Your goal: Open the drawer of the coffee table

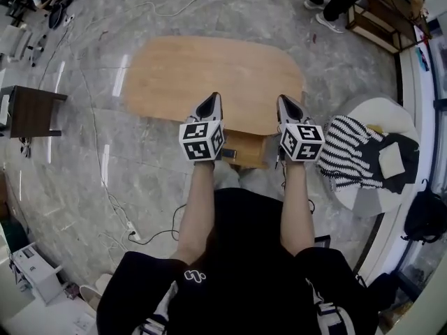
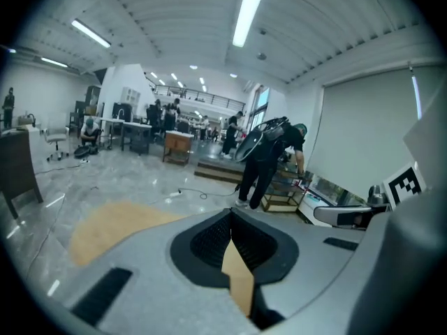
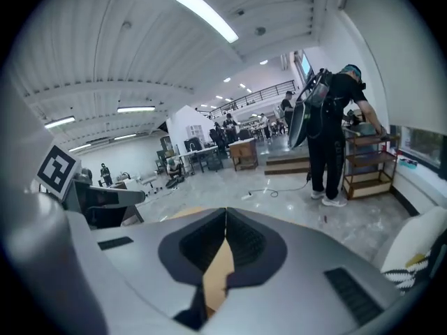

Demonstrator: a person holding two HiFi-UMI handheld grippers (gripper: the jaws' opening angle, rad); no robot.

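The oval light-wood coffee table [image 1: 209,68] stands on the grey marble floor [image 1: 154,162]. Its light-wood drawer [image 1: 246,151] juts out from under the table's near edge, right of the middle, and shows between the 2 grippers. The grey left gripper [image 1: 214,98] has its jaws pressed together with nothing between them. The grey right gripper [image 1: 282,98] is likewise closed and empty. Both hang in the air over that near edge. A black-and-white striped cloth [image 1: 349,152] lies on a round white seat [image 1: 377,109] off the table's right end.
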